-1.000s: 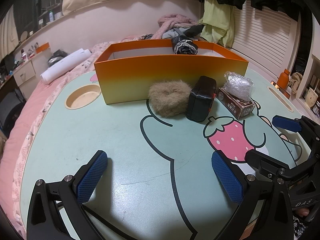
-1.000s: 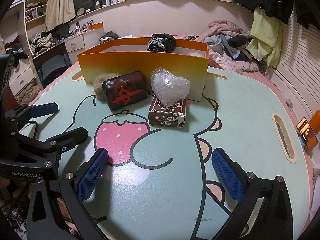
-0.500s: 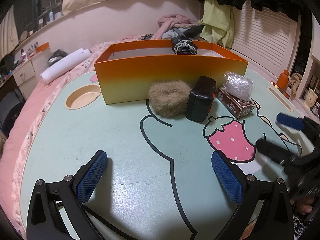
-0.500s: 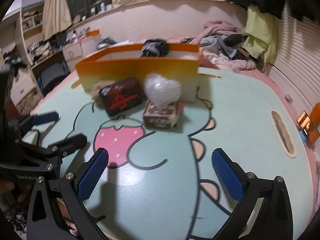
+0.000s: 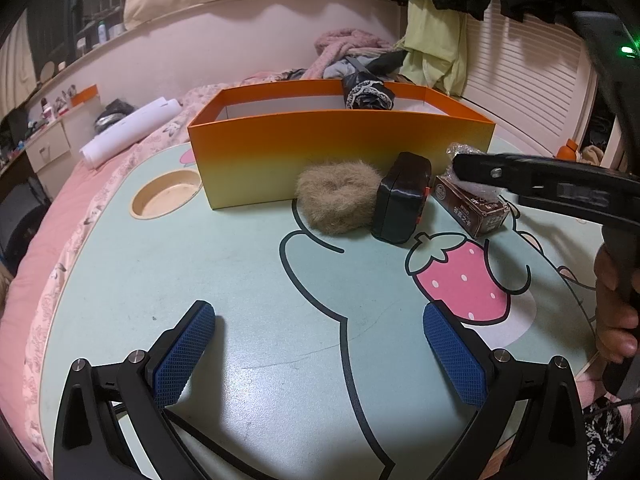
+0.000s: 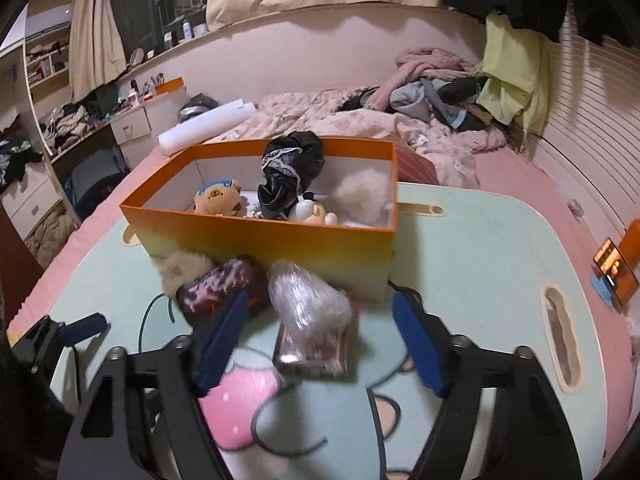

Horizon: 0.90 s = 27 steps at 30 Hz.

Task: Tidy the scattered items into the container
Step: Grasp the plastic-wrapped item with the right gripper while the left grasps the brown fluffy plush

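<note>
An orange box (image 5: 340, 148) (image 6: 260, 240) stands at the back of the mint lap table (image 5: 240, 280); it holds a teddy bear (image 6: 218, 200), a black cloth (image 6: 288, 172) and a white fluffy item (image 6: 362, 196). Before it lie a furry scrunchie (image 5: 338, 200), a black case (image 5: 402, 208) and a brown carton (image 5: 472, 210) topped by a bubble-wrap heart (image 6: 308, 304). My right gripper (image 6: 320, 338) hangs over that carton, jaws closing, the heart between the pads with gaps on both sides. One of its fingers (image 5: 520, 178) hides the heart in the left wrist view. My left gripper (image 5: 320, 352) rests open over bare table.
A round cup recess (image 5: 166, 196) sits left of the box and a handle slot (image 6: 560, 332) near the right edge. A paper roll (image 5: 128, 132) and heaped clothes lie on the bed behind. A hand (image 5: 612, 304) grips the right tool.
The right gripper rose and moved forward over the carton and bubble wrap, its jaws narrowing. The box's inside now shows. The left gripper stayed put.
</note>
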Each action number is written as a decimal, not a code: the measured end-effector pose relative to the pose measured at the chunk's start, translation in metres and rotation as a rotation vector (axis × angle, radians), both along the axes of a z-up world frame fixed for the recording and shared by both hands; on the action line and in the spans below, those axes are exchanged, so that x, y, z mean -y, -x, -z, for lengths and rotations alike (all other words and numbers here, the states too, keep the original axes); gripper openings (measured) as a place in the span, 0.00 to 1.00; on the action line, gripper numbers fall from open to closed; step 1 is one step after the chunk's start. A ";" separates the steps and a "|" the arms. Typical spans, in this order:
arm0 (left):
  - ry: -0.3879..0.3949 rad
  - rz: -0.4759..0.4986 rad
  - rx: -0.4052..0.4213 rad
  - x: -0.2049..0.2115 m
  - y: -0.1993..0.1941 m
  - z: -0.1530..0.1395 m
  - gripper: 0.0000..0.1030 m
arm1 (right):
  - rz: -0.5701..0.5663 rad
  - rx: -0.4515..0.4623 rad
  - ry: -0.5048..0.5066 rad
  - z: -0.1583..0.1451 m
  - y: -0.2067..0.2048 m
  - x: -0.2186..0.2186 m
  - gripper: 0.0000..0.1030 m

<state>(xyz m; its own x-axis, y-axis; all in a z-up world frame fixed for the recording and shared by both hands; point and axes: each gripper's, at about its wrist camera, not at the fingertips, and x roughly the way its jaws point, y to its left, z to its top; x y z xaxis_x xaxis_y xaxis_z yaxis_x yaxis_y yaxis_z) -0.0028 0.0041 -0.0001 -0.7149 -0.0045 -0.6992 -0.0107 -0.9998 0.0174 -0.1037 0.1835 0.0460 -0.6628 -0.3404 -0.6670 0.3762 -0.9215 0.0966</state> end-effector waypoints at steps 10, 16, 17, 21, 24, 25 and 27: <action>-0.096 0.063 -0.025 -0.004 -0.001 -0.024 0.97 | -0.037 -0.014 0.125 -0.001 -0.033 -0.033 0.35; -0.119 0.189 -0.029 -0.026 0.028 -0.049 0.62 | -0.005 0.007 0.182 0.000 -0.036 -0.053 0.35; -0.109 0.202 -0.020 -0.030 0.034 -0.049 0.57 | 0.002 0.009 0.181 0.000 -0.034 -0.055 0.35; -0.059 0.230 -0.009 -0.047 0.053 -0.050 0.38 | 0.006 0.011 0.188 0.000 -0.035 -0.058 0.35; -0.026 0.262 0.000 -0.061 0.062 -0.049 0.31 | 0.007 0.013 0.193 0.001 -0.036 -0.059 0.35; -0.015 0.266 0.007 -0.062 0.065 -0.048 0.31 | 0.006 0.014 0.195 0.001 -0.036 -0.059 0.35; 0.001 0.275 0.032 -0.067 0.072 -0.043 0.31 | 0.007 0.015 0.201 0.002 -0.035 -0.061 0.35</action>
<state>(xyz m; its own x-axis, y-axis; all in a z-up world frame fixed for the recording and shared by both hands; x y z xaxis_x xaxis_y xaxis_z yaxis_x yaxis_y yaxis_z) -0.0744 0.0714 0.0432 -0.6667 0.1858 -0.7218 -0.2821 -0.9593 0.0136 -0.0684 0.2446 0.0443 -0.6562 -0.4632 -0.5957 0.3670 -0.8857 0.2845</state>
